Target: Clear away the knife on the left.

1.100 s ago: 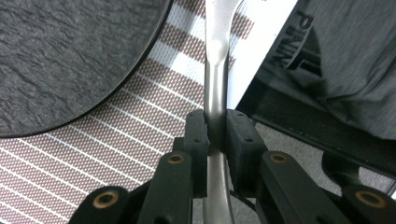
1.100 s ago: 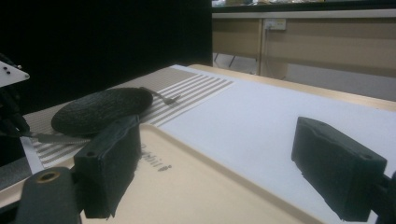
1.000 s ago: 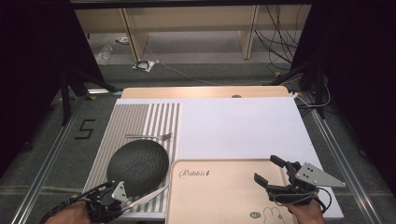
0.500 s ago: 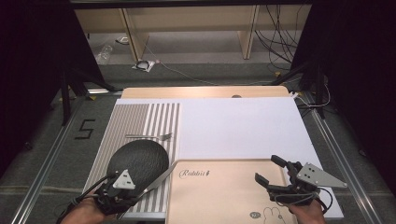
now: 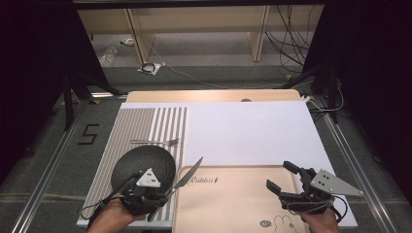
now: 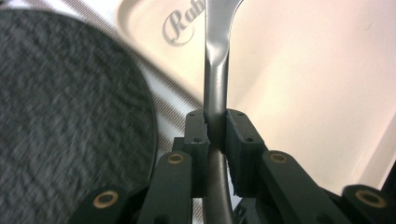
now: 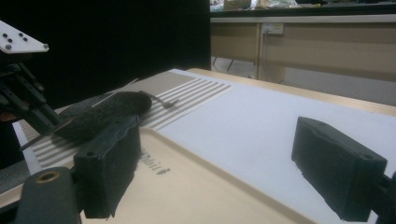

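Wooden table (image 5: 209, 95), mostly covered by a white sheet (image 5: 248, 131).
Striped placemat (image 5: 141, 127) at the left of the sheet; beige tray (image 5: 233, 204) with "Rabbit" lettering at the near edge, just beside the mat.
Tray bare as far as visible.
Dark round plate (image 5: 141, 162) flat on the near part of the placemat.
Left gripper (image 5: 163, 194) near the plate's near-right edge, clamped on the handle of a table knife (image 5: 187, 175). In the left gripper view, pads (image 6: 196, 135) tight on both sides of the handle, blade (image 6: 216, 70) out ahead over the tray's corner.
Knife off the surface, blade slanting up and away above the seam between placemat and tray.
Right gripper (image 5: 279, 177) low above the tray's right half, jaws wide apart, nothing between them; same in its own view (image 7: 224, 172).
Fork (image 5: 155, 141) on the stripes just beyond the plate, lying crosswise, apart from it.

Progress, as judged: plate and fork laid on the mat, knife lifted but not yet set down. Probably left: lay the knife at its place by the plate and release. About midway to late.
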Available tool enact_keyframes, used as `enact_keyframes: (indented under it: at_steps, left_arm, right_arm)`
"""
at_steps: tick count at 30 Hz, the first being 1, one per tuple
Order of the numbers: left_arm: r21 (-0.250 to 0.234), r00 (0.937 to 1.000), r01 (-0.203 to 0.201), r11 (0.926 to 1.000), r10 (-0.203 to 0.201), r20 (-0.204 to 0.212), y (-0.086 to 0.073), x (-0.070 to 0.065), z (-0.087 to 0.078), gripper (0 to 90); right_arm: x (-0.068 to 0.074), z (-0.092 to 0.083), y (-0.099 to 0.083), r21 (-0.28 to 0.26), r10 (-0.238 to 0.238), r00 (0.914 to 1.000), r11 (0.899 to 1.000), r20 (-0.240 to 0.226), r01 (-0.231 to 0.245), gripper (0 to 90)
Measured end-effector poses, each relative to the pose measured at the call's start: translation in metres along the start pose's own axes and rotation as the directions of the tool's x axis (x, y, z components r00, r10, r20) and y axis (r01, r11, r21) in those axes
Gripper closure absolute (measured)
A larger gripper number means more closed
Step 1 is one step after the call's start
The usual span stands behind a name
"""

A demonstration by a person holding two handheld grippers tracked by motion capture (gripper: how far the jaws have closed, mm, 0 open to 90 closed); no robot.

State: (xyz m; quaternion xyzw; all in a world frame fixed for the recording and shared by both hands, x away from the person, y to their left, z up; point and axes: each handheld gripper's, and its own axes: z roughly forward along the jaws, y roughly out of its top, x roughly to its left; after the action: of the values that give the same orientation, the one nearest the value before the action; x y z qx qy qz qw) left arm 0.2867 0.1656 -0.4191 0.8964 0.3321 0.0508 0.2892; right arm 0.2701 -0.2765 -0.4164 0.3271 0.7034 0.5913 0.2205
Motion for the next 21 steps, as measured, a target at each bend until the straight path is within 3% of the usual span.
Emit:
enact_keyframes:
  at_steps: [5, 13, 21]
  left_arm:
    - [-0.004, 0.9998, 0.009, 1.0000, -0.009, 0.019, 0.010, -0.007, 0.009, 79.0]
    - [0.036, 0.9984, 0.007, 0.9993, -0.009, 0.055, 0.019, -0.023, 0.022, 79.0]
    - [0.070, 0.9973, -0.001, 0.9975, -0.004, 0.073, 0.026, -0.027, 0.029, 79.0]
  right_arm:
    - [0.000, 0.000, 0.000, -0.005, -0.002, 1.0000, 1.000, 0.003, 0.002, 16.6]
    - [0.000, -0.001, 0.001, -0.008, -0.003, 1.0000, 1.000, 0.002, 0.003, 16.6]
    - [0.000, -0.001, 0.001, -0.009, -0.004, 1.0000, 1.000, 0.004, 0.004, 16.6]
